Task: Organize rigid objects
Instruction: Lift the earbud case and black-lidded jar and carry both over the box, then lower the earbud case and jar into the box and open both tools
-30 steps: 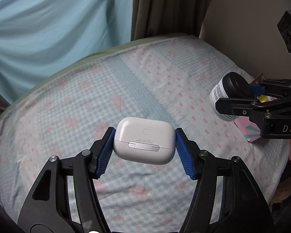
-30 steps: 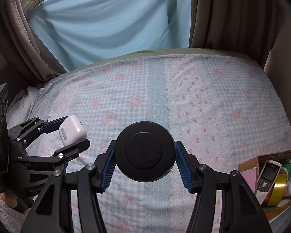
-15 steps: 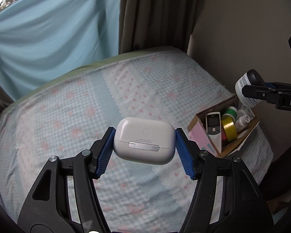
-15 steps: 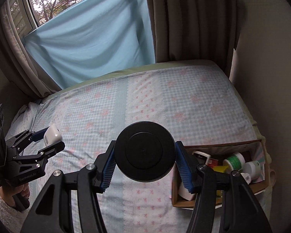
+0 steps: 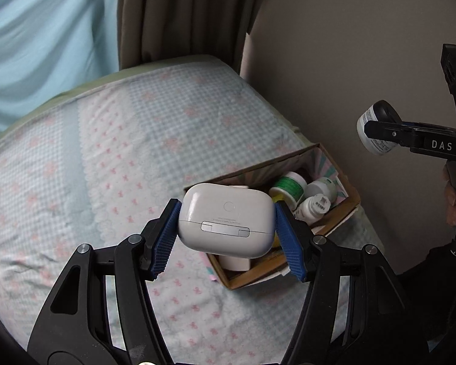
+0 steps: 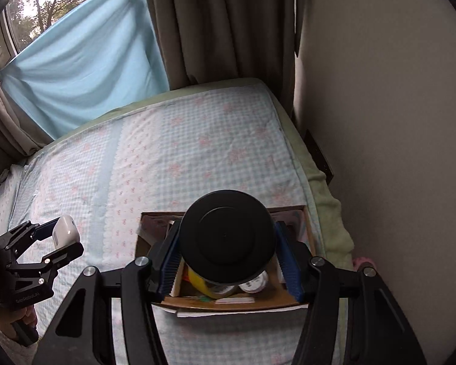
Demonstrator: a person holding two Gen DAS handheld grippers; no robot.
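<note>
Both claws shifted over cardboard box (image 6: 288, 302) on bed (image 6: 197, 152). Left claw (image 5: 226, 228) clamps white earbud case (image 5: 226, 219); right claw (image 6: 228, 258) clamps black-lidded jar (image 6: 228, 237).

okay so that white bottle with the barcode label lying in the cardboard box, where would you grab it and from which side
Probably from above, across the body of the white bottle. It lies on its side in the cardboard box, wedged beside the green-labelled jar; its cap end is crowded, so the jaws should straddle the rounded sides.
</note>
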